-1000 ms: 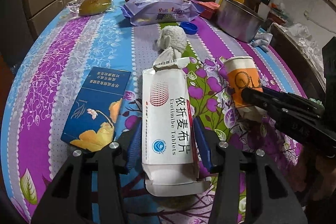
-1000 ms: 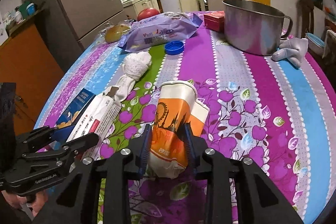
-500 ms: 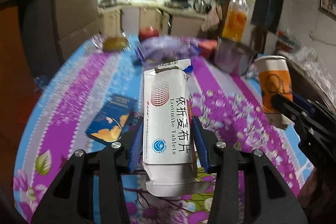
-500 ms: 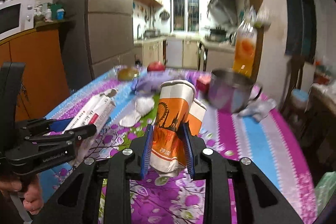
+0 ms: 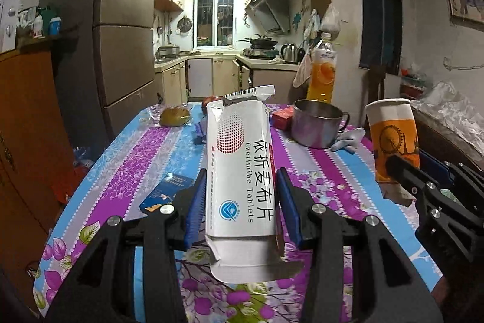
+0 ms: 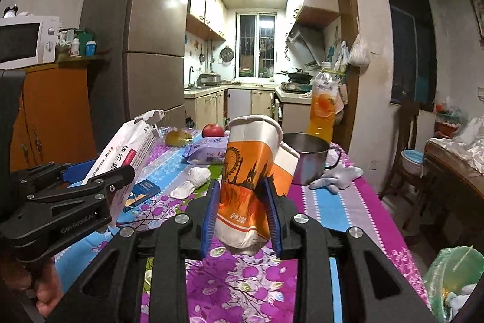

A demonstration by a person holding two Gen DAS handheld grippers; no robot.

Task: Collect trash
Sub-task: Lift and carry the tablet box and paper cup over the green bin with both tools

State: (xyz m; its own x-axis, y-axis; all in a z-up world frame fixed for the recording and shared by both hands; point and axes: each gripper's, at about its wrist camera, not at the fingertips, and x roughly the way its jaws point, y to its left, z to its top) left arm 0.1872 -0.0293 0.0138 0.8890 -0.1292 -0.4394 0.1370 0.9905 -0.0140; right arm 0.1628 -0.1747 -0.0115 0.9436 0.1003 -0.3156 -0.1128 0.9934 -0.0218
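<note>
1. The left gripper has lifted the white tablet box off the table; the box now stands clear of the cloth, its open top at 12 o'clock.
2. The right gripper has raised the crushed orange paper cup off the table too.
3. Both views have tipped up from the tabletop toward the kitchen.

White medicine box: "Ezetimibe Tablets" plus Chinese characters; juice bottle label unreadable
</note>
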